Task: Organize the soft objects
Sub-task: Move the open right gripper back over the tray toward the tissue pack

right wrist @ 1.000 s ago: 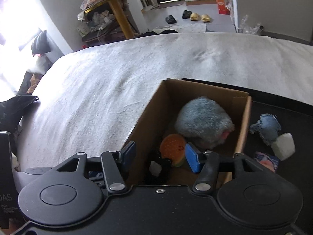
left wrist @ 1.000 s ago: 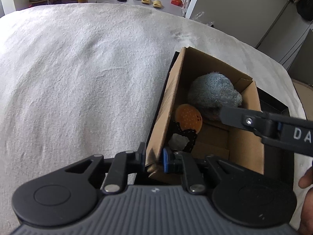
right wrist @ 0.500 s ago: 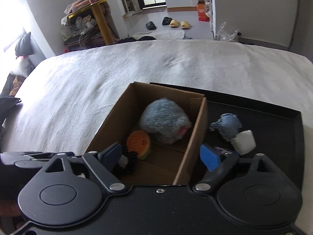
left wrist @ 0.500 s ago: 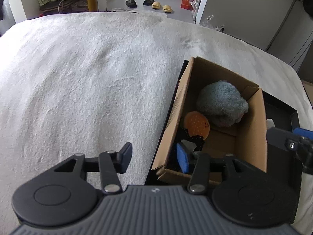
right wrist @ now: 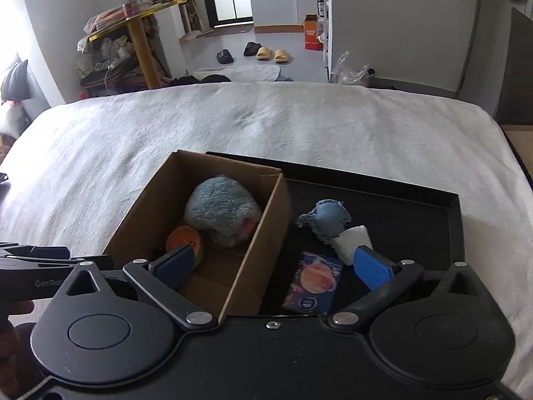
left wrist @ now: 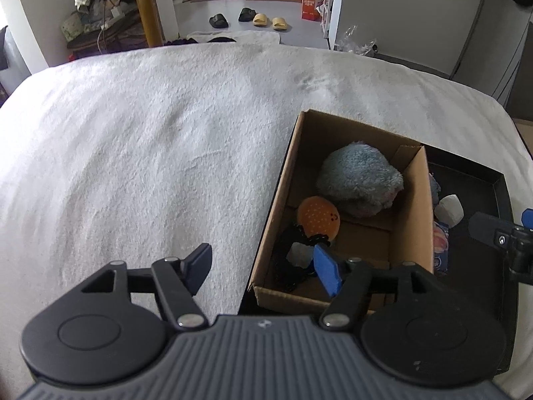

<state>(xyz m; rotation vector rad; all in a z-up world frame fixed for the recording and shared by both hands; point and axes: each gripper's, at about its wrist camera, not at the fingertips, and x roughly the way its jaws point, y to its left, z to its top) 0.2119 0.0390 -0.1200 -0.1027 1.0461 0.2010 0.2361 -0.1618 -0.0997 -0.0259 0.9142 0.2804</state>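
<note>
Your left gripper (left wrist: 263, 268) has just been opening, nothing pinched, its jaws straddling the near-left wall of the cardboard box (right wrist: 263, 233). Inside that: orange plush (left wrist: 318, 217), fluffy grey-blue plush (right wrist: 221, 215). Right gripper (right wrist: 274, 266) has just spread wide, empty. On the black tray (right wrist: 454, 220): blue knit toy (right wrist: 328, 218), white lump (right wrist: 353, 243), printed packet (right wrist: 313, 281).

We can make out only part of one word, "Gen Rob", printed pale on the left gripper's (right wrist: 36, 260) black body. Print on the small packet (right wrist: 313, 283) and orange carton (right wrist: 313, 35) stays too blurred to read.
</note>
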